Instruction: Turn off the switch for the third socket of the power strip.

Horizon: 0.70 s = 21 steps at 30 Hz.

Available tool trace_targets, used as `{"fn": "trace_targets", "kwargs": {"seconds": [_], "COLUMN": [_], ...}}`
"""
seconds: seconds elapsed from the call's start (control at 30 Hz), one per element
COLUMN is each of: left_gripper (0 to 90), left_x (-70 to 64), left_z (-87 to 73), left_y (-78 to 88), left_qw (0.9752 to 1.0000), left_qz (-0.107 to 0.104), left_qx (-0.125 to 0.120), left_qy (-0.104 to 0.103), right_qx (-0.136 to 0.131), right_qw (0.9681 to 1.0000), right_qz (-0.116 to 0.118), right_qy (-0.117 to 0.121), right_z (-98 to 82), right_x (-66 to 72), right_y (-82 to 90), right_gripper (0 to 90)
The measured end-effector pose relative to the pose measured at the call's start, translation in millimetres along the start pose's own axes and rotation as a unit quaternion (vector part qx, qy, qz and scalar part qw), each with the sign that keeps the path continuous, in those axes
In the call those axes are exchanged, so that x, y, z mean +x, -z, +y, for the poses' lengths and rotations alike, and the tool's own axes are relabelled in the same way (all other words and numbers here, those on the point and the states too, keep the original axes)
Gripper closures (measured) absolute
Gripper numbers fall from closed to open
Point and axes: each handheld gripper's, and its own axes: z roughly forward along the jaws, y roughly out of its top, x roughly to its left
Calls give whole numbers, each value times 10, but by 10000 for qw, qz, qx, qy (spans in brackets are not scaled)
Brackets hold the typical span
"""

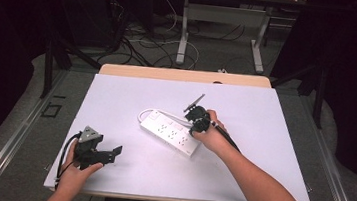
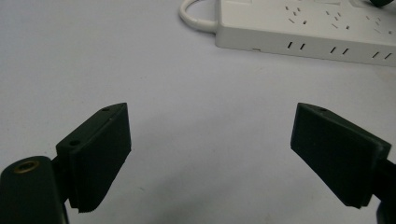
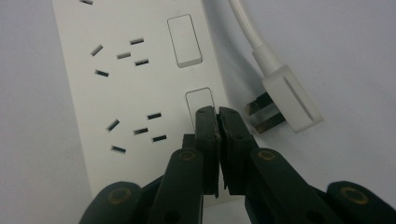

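A white power strip (image 1: 172, 132) is lying slantwise near the middle of the white tabletop (image 1: 116, 99), its cord (image 1: 146, 112) looping off its far-left end; in the right gripper view its plug (image 3: 286, 99) is lying on the tabletop just beside the strip, prongs pointing toward it; the right gripper (image 3: 217, 113) is pointing down at the strip's right end, jaws pressed together with nothing between them, tips sitting at a rectangular switch (image 3: 200, 99) on the strip; the left gripper (image 1: 110, 152) is resting low near the front-left edge, well apart from the strip, jaws spread wide and holding nothing; a person's hand is gripping each tool.
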Motion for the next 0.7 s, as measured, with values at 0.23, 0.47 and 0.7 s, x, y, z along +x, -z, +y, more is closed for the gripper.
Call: {"fn": "trace_targets", "kwargs": {"seconds": [0.23, 0.47, 0.7], "left_gripper": [124, 124, 125], "left_x": [0, -1, -2], "left_z": [0, 0, -1], "left_y": [-2, -4, -5], "left_qw": [10000, 10000, 10000], "left_qz": [3, 5, 8], "left_qx": [5, 6, 11], "left_qy": [18, 20, 20], "right_qx": [25, 0, -5], "right_qw": [10000, 10000, 10000], "right_qz": [-46, 23, 17], "right_qy": [11, -42, -40], "right_z": [1, 0, 3], "right_x": [-6, -8, -7], "right_y": [4, 3, 3], "right_gripper": [842, 808, 751]}}
